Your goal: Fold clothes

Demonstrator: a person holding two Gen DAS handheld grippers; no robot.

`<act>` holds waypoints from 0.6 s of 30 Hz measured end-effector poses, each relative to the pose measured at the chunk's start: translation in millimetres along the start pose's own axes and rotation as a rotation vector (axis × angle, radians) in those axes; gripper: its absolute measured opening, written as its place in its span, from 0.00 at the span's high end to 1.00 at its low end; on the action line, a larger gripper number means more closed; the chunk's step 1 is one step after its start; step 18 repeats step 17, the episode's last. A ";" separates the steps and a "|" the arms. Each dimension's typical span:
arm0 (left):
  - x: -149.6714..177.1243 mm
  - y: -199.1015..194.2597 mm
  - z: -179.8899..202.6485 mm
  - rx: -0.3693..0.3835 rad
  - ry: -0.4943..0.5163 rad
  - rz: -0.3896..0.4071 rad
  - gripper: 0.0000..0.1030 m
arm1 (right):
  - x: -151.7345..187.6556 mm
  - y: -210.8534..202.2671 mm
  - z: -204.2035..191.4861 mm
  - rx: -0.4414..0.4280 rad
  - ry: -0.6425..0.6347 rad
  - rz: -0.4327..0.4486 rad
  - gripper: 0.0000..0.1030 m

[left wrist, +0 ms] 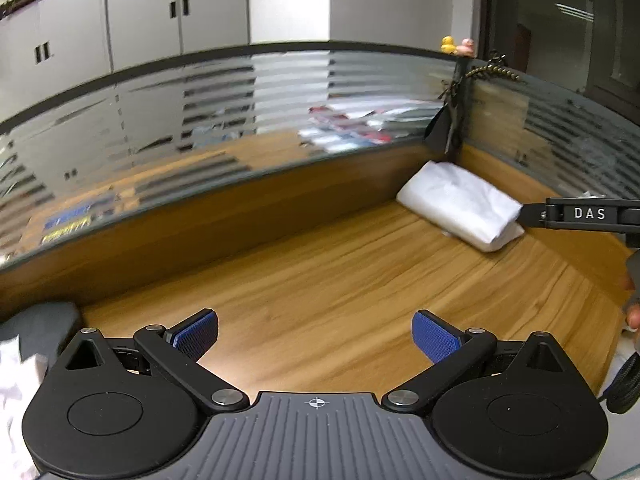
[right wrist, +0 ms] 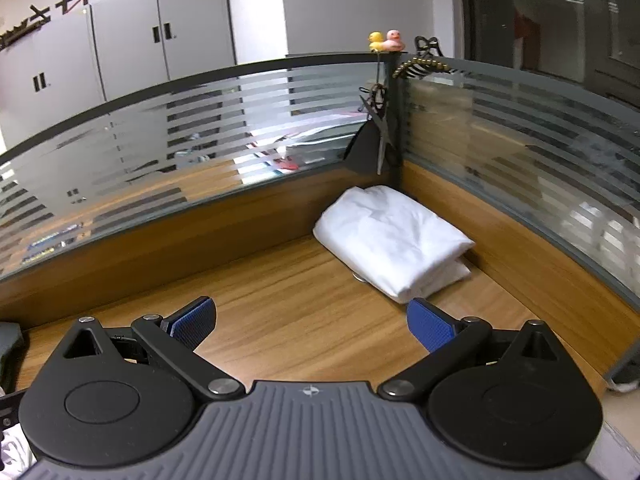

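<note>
Your left gripper (left wrist: 316, 338) and right gripper (right wrist: 312, 328) both hover wide apart and empty over the wooden desk (right wrist: 300, 312), while the folded white garment (right wrist: 390, 242) lies in the far corner by the 2 glass partitions (right wrist: 200, 128).

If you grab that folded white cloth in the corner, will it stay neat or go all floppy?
The white cloth would probably go floppy: its folded layers look soft and rumpled, so they would likely droop open if pinched by one edge. It looks light for its size. Pushed, it would likely slide or bunch on the smooth wooden desk rather than roll.
</note>
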State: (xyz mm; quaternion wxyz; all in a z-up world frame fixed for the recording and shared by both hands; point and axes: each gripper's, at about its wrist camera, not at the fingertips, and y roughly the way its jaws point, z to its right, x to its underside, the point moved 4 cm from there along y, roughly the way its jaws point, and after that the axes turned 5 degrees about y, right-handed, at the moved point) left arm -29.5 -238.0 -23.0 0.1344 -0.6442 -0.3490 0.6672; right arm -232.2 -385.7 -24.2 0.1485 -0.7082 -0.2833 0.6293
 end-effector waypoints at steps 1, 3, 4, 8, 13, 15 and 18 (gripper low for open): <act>5.9 -0.8 -2.2 0.005 -0.011 -0.009 0.00 | 4.5 -3.5 -2.0 0.013 -0.005 0.000 0.01; 17.7 1.1 -7.4 0.015 -0.044 -0.033 0.00 | 15.1 -8.8 -5.3 0.027 -0.017 -0.006 0.01; 22.5 2.4 -9.5 0.011 -0.060 -0.047 0.00 | 20.5 -11.1 -6.9 0.033 -0.023 -0.010 0.01; 35.9 5.1 -13.2 -0.010 -0.097 -0.088 0.00 | 40.7 -14.3 -10.7 0.013 -0.004 -0.043 0.01; 37.6 3.2 -12.1 -0.039 -0.069 -0.075 0.00 | 53.3 -11.1 -24.1 -0.050 -0.028 -0.091 0.01; 37.8 1.0 -14.0 -0.053 -0.063 -0.064 0.00 | 58.4 -9.9 -29.5 -0.075 -0.038 -0.111 0.01; 37.3 -1.7 -18.5 -0.075 -0.067 -0.051 0.00 | 63.4 -8.7 -34.9 -0.100 -0.047 -0.130 0.01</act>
